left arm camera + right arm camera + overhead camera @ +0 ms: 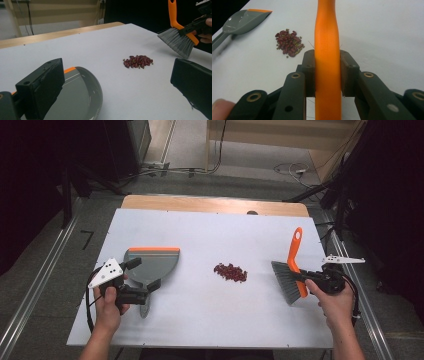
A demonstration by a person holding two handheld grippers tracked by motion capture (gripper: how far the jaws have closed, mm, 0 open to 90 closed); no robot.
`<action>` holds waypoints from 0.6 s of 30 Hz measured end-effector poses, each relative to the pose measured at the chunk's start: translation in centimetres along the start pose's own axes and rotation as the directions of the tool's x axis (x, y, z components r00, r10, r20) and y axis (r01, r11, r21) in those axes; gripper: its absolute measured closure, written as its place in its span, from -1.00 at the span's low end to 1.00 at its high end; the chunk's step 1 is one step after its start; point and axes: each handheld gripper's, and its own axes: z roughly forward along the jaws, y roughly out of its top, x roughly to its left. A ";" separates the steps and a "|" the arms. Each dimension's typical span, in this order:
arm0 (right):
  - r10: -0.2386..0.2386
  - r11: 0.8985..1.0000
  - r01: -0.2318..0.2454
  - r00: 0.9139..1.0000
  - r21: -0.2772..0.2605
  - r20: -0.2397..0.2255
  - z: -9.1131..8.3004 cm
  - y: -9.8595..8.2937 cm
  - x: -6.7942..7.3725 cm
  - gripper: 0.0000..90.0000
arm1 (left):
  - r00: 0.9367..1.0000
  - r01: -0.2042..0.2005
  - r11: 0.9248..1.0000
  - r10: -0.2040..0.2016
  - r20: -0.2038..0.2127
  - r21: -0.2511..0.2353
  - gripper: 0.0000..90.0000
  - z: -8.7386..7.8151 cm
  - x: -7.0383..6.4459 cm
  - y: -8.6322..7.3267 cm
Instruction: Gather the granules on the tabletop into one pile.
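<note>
On the desk [210,320], beans [230,272] are piled centrally; at three o'clock a brush [293,267] is clamped by the right gripper [312,279], while at nine o'clock the left gripper [146,274] is held with jaws apart over a dustpan [155,262].

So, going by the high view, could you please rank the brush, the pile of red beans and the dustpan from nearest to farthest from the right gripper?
1. Brush: clamped in the right gripper, right side.
2. Pile of red beans: middle of the table.
3. Dustpan: far left.
</note>
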 end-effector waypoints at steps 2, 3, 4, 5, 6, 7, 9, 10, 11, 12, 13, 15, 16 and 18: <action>-0.005 1.000 0.005 1.000 -0.002 0.002 0.1 0.0 0.0 0.53 | 1.000 -0.004 1.000 0.004 0.000 0.006 -1.00 0.1 0.0 -0.1; -0.006 1.000 0.006 1.000 -0.001 0.003 0.2 0.0 0.1 0.53 | 1.000 -0.005 1.000 0.005 0.000 0.007 -1.00 0.2 -0.1 -0.1; -0.007 1.000 0.007 1.000 -0.002 0.003 0.2 0.1 0.1 0.53 | 1.000 -0.005 1.000 0.005 0.000 0.007 -1.00 0.2 -0.1 -0.1; -0.008 1.000 0.008 1.000 -0.003 0.003 0.2 0.1 0.2 0.53 | 1.000 -0.005 1.000 0.005 -0.001 0.007 -1.00 0.2 -0.1 -0.1; -0.006 1.000 0.006 1.000 -0.005 0.004 0.3 0.1 0.2 0.53 | 1.000 -0.002 1.000 0.002 -0.001 0.004 -1.00 0.1 0.0 -0.1; -0.003 1.000 0.003 1.000 -0.008 0.005 0.3 0.1 0.2 0.53 | 1.000 0.000 1.000 0.000 -0.004 0.002 -1.00 0.1 0.0 -0.1; 0.001 1.000 -0.001 1.000 -0.009 0.002 0.4 0.1 0.2 0.53 | 1.000 0.002 1.000 -0.002 -0.005 0.000 -1.00 0.0 0.1 -0.1; 0.000 1.000 0.000 1.000 -0.011 0.005 0.4 0.0 0.2 0.53 | 1.000 0.004 1.000 -0.004 -0.008 -0.002 -1.00 -0.1 0.2 0.0; 0.006 1.000 -0.006 1.000 -0.012 0.008 0.4 0.0 0.2 0.53 | 1.000 0.005 1.000 -0.005 -0.007 -0.005 -1.00 -0.1 0.2 0.0; 0.009 1.000 -0.009 1.000 -0.011 0.008 0.5 0.0 0.1 0.53 | 1.000 0.006 1.000 -0.006 -0.008 -0.009 -1.00 -0.1 0.3 0.0; 0.010 1.000 -0.009 1.000 -0.012 0.009 0.5 0.0 0.1 0.53 | 1.000 0.007 1.000 -0.007 -0.008 -0.010 -1.00 -0.2 0.3 0.0; 0.011 1.000 -0.011 1.000 -0.016 0.008 0.5 0.0 0.1 0.53 | 1.000 0.009 1.000 -0.009 -0.007 -0.013 -1.00 -0.2 0.3 0.0; 0.011 1.000 -0.011 1.000 -0.016 0.009 0.4 0.0 0.2 0.53 | 1.000 0.009 1.000 -0.009 -0.008 -0.013 -1.00 -0.1 0.2 0.1; 0.013 1.000 -0.013 1.000 -0.020 0.009 0.4 -0.1 0.2 0.53 | 1.000 0.007 1.000 -0.007 -0.009 -0.010 -1.00 -0.1 0.2 0.1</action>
